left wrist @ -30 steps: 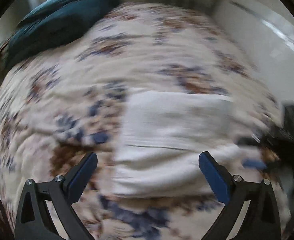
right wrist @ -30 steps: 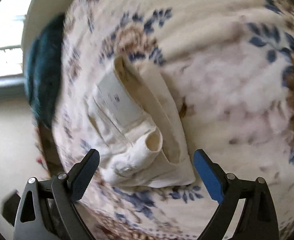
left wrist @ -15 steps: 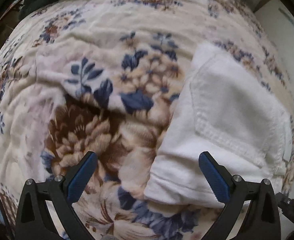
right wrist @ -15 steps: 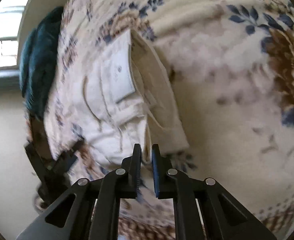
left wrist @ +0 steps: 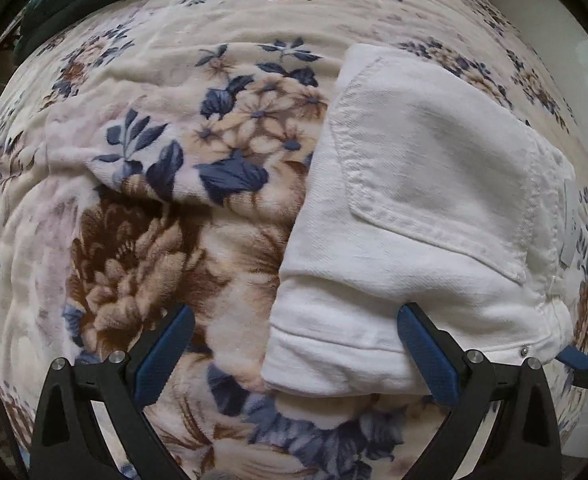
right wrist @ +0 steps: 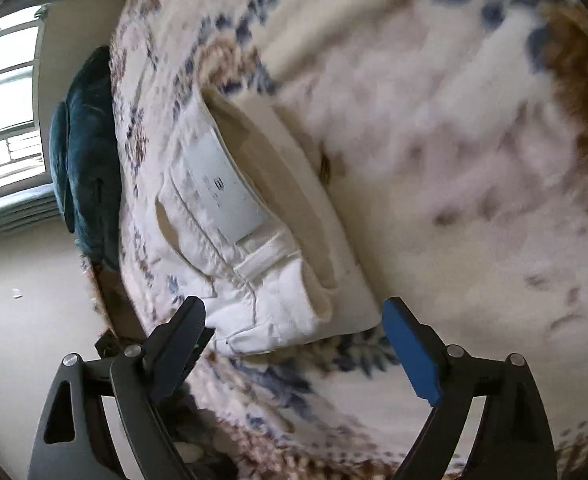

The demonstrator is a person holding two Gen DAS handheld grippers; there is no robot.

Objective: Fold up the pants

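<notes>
A paper tag (right wrist: 223,192) on the folded white pants (left wrist: 426,216) is shown only by the right wrist view, where the bundle is seen near the bed's edge on the flowered blanket (left wrist: 133,208), while the left gripper (left wrist: 294,356) and right gripper (right wrist: 294,340) are held wide open, empty.

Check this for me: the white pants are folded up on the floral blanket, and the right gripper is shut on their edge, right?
Not quite. The right gripper is open and holds nothing; the right wrist view shows its jaws spread wide, short of the pants. The rest holds: the white pants lie folded on the floral blanket.
</notes>
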